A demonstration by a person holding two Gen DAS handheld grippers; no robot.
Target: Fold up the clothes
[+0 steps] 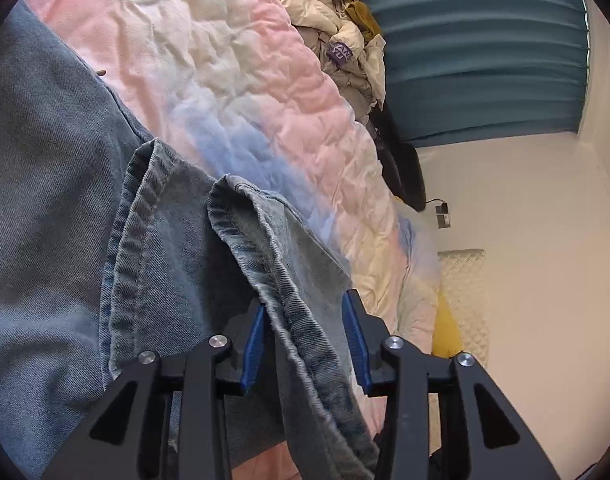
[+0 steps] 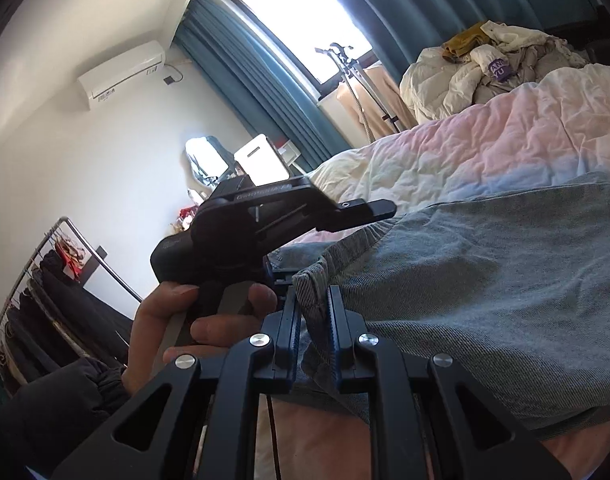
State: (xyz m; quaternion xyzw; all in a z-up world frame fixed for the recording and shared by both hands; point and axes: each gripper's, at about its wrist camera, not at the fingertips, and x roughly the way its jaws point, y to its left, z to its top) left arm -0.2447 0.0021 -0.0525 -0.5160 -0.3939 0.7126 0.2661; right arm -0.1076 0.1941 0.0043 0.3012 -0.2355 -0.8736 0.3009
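L tongs (image 1: 305, 340): jaws spread, blue pads (image 1: 255, 344) clear of the cloth on the right side. Jeans (image 1: 65, 208) hem fold lies between them, draped over, not pinched as far as I can see. Left pad is touching or just beside the hem, can't tell which. Tongs point down at a slant over the bed (image 1: 233, 80).

R tongs (image 2: 313, 320): jaws nearly together, pinching a bunched denim edge of the jeans (image 2: 485, 280). Also tilted down, aimed across the bed toward the window (image 2: 301, 12).

In the R wrist view the L tool body (image 2: 241, 232) shows side-on, held by the person's left hand (image 2: 177, 328): fingers wrapped round the grip, dark sleeve (image 2: 57, 396) at the wrist. It sits just left of the R tongs, near the same jeans edge.

Jeans: 1 pair, light blue, spread on the bed over the quilt, 2 hem folds visible in the L view, side by side.

Quilt: 1, pastel pink/blue/cream, crumpled, covers the bed.

Far end of bed: 1 heap of clothes (image 2: 493, 64), cream puffer w/ purple label, mustard item on top.

Room: teal curtains (image 2: 241, 64), 1 AC unit (image 2: 123, 68) on wall, 1 clothes rack (image 2: 53, 288) w/ dark garments at left, 1 stand (image 2: 345, 68) by the window.
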